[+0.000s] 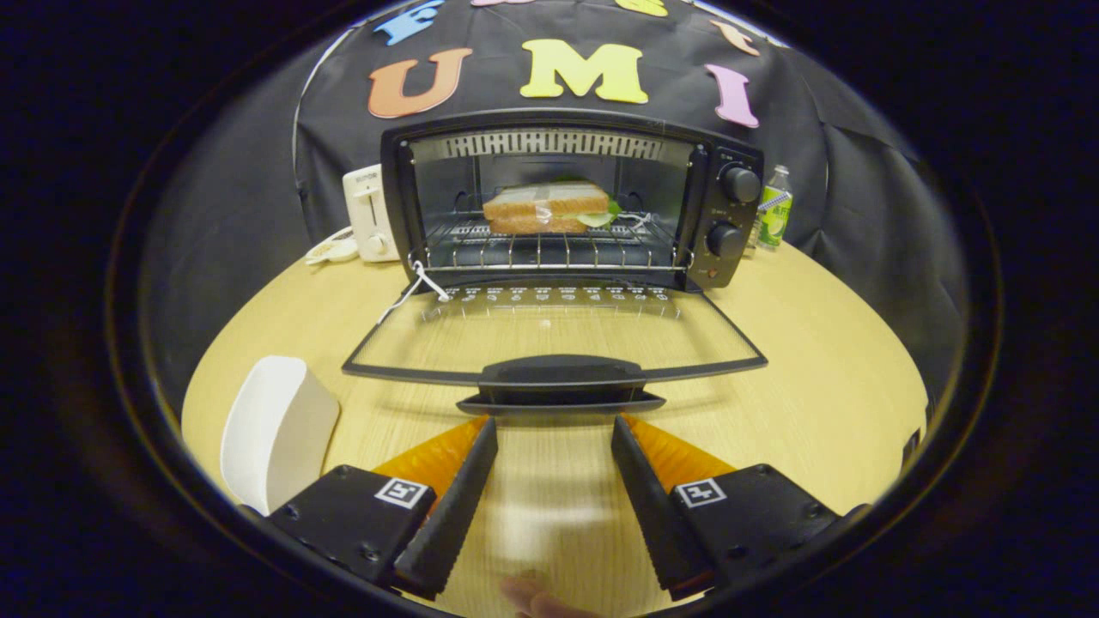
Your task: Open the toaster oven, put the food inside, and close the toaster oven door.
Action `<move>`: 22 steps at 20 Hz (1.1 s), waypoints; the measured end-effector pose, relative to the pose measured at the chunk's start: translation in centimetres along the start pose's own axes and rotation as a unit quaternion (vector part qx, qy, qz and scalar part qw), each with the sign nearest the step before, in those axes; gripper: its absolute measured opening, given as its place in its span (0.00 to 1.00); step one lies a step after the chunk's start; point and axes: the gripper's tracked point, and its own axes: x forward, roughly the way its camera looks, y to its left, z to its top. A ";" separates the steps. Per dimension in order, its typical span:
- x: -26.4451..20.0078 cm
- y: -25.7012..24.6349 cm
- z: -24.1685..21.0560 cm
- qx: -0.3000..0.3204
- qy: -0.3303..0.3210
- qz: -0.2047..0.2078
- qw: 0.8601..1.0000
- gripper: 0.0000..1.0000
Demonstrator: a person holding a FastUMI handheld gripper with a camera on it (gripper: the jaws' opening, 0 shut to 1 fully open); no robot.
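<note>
Step in hand: food is in, door not yet shut; closing the door is what remains, by my reading.
Toaster oven (571, 202): upper centre of the frame, on the table (816, 378), against the booth wall.
Sandwich (547, 207): on the wire rack (549, 249) inside the oven, centred, lettuce showing at its right end.
Door (554, 330): dropped fully open, glass lying roughly level towards the camera, centre of the frame.
Door handle (560, 376): front edge of the door, just ahead of the fingertips and roughly in line with the gap between them.
Gripper (554, 425): lower centre; jaws released and spread wide, nothing between them, tips close below the handle. Contact cannot be told.
Next move (judgement): get the fingers under or around the handle, then lift it up and back in an arc about the hinge until the door seats against the oven front.
Risk (judgement): handle is shallow, so the fingers could slip off during the swing.
Knobs (739, 184): two on the right panel of the oven, untouched.
White toaster (371, 213): left of the oven.
Bottle (774, 209): right of the oven.
White dish (276, 429): lower left, beside the left finger, nothing seen on it.
</note>
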 end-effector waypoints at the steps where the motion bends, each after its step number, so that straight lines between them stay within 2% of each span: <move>1: -0.1 0.2 -0.2 0.003 0.006 0.003 1.000 0.90; 9: -0.5 0.2 0.4 0.007 -0.018 0.001 1.000 0.91; 15: -1.5 0.3 2.2 0.020 -0.082 0.008 0.996 0.90; 22: -2.3 0.3 4.8 0.032 -0.164 0.018 0.986 0.90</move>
